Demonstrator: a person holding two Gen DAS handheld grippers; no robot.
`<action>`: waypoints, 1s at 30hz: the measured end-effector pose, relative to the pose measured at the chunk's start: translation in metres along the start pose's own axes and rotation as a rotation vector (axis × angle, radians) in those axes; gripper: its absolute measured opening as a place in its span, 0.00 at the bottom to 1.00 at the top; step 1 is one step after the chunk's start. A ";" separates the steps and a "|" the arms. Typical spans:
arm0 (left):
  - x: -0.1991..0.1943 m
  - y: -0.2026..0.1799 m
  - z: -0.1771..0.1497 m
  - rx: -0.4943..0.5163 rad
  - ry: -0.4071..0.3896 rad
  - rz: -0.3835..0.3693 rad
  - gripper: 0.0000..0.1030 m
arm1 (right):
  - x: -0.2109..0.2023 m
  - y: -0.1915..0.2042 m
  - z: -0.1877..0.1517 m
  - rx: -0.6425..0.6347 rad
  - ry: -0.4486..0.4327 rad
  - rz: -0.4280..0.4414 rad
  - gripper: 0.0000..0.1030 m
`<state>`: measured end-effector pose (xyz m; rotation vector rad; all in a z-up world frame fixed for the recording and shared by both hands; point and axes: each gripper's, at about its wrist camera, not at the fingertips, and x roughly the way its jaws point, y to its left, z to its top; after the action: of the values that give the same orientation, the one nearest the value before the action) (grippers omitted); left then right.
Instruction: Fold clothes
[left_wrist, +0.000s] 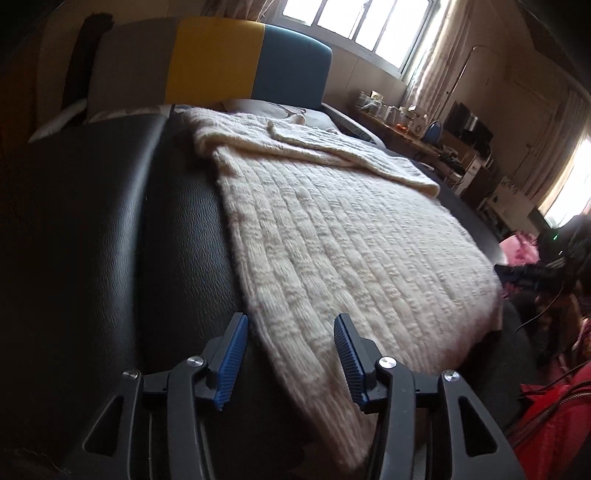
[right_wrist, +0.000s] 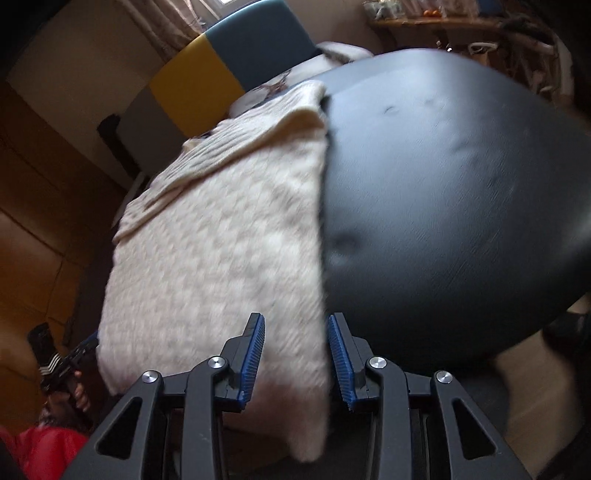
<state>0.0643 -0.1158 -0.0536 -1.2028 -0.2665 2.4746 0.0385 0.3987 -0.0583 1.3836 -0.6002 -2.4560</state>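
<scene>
Cream knit sweater (left_wrist: 332, 229) lies flat on black padded surface (left_wrist: 110, 240). Left gripper (left_wrist: 290, 354) released, straddling sweater's near left hem corner. Right gripper (right_wrist: 295, 350) released over near right hem edge.

Upholstered headboard (left_wrist: 218, 61) in grey, yellow and teal vertical panels, set against a beige wall (right_wrist: 74, 59); black leather-textured padded surface (left_wrist: 110, 221) before it. Multi-pane window (left_wrist: 354, 22) with strong daylight, pale patterned curtains (left_wrist: 432, 77) beside it. Cluttered wooden side table (left_wrist: 402, 129) bearing jars along the right wall; brown wooden panelling (right_wrist: 33, 177) on the left.
</scene>
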 end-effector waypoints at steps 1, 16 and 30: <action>-0.002 0.001 -0.002 -0.004 0.005 -0.016 0.49 | 0.000 0.001 -0.003 -0.001 0.003 0.012 0.36; -0.006 0.021 -0.028 -0.207 0.097 -0.351 0.49 | 0.016 -0.008 -0.029 0.078 0.113 0.243 0.39; 0.002 -0.011 -0.019 -0.006 0.146 -0.187 0.08 | 0.026 0.016 -0.028 0.004 0.142 0.180 0.12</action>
<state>0.0809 -0.1046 -0.0630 -1.2915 -0.3299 2.2173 0.0495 0.3674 -0.0829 1.4246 -0.6660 -2.1977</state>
